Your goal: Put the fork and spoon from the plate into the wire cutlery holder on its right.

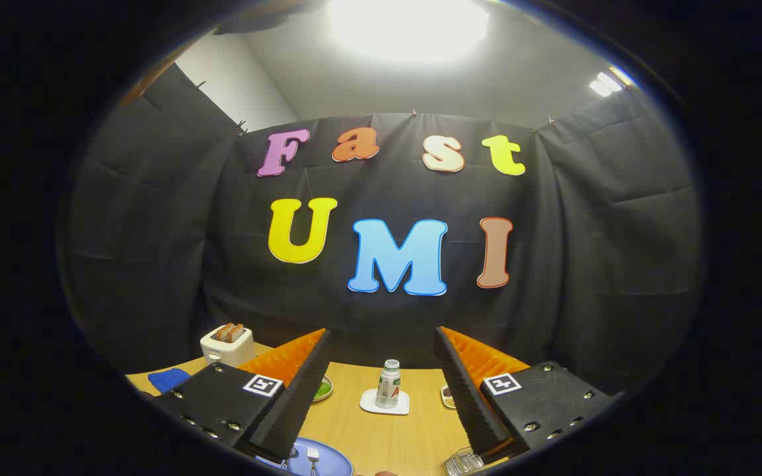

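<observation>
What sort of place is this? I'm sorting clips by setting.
Likely a staged kitchen-table booth: black cloth wall, light wooden table, white toaster holding toast. The hand-held gripper is open, holding nothing.

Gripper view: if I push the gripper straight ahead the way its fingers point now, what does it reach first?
Probably the small bottle on its white coaster, standing on the table beyond the open gripper and between its fingers. Depth is hard to judge. The plate and fork lie below that line.
</observation>
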{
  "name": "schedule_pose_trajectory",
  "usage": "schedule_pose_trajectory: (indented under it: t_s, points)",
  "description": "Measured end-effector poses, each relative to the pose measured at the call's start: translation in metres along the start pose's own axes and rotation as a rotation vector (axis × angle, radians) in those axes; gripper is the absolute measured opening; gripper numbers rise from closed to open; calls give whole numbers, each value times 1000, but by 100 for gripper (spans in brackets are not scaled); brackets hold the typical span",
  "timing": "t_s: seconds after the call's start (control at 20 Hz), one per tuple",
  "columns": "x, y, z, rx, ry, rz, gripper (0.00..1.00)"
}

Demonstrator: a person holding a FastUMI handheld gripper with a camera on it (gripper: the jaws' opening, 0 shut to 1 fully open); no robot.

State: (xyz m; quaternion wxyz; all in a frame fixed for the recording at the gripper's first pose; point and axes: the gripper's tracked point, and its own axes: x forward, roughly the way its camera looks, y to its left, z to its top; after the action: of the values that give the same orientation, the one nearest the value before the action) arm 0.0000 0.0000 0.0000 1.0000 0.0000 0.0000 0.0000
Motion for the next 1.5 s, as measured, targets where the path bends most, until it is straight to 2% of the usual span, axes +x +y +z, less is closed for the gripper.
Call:
schedule_pose_trajectory:
  t_s: [0.35, 0.75, 0.9, 1.1, 1.25, 1.5]
  points:
    - [4, 1, -1, 2, -1, -6, 95]
    - [9, -4, -18, 30, 19, -59, 95]
    - [7, 13, -24, 1, 48, -2, 95]
    - [4, 43, -61, -43, 162, 111, 95]
    - [6, 35, -74, -46, 218, 84, 95]
    - [7, 58, -113, -107, 338, 163, 95]
